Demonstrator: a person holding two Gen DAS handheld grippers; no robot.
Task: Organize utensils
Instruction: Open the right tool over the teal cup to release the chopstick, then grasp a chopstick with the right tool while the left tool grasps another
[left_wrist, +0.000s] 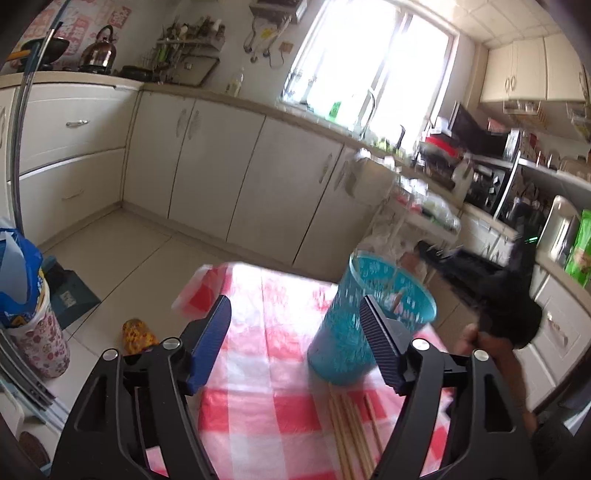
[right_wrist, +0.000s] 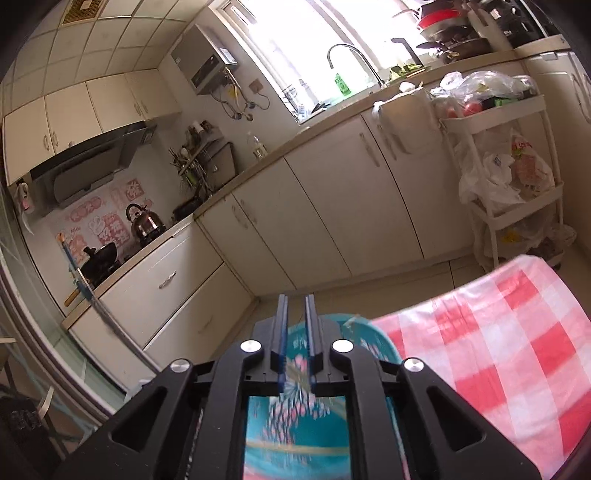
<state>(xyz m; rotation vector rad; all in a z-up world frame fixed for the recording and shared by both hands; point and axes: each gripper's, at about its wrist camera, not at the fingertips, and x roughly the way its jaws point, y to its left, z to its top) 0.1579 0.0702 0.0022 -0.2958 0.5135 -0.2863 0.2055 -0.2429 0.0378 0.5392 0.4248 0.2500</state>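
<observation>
A perforated teal utensil holder (left_wrist: 369, 317) stands on the red-and-white checked tablecloth (left_wrist: 266, 362), with at least one stick inside. Several wooden chopsticks (left_wrist: 351, 432) lie on the cloth just in front of it. My left gripper (left_wrist: 295, 325) is open and empty, low over the table, its right finger in front of the holder. My right gripper (right_wrist: 296, 325) hovers right over the holder's mouth (right_wrist: 295, 424), jaws nearly closed with a thin gap; nothing shows clearly between them. In the left wrist view the right gripper's black body (left_wrist: 509, 306) is beside the holder.
Cream kitchen cabinets (left_wrist: 221, 166) run along the far wall under a bright window. A white cart (right_wrist: 517, 177) with bags stands by the table's far corner. A floral bin (left_wrist: 40, 339) and a yellow slipper (left_wrist: 138, 334) sit on the floor at left.
</observation>
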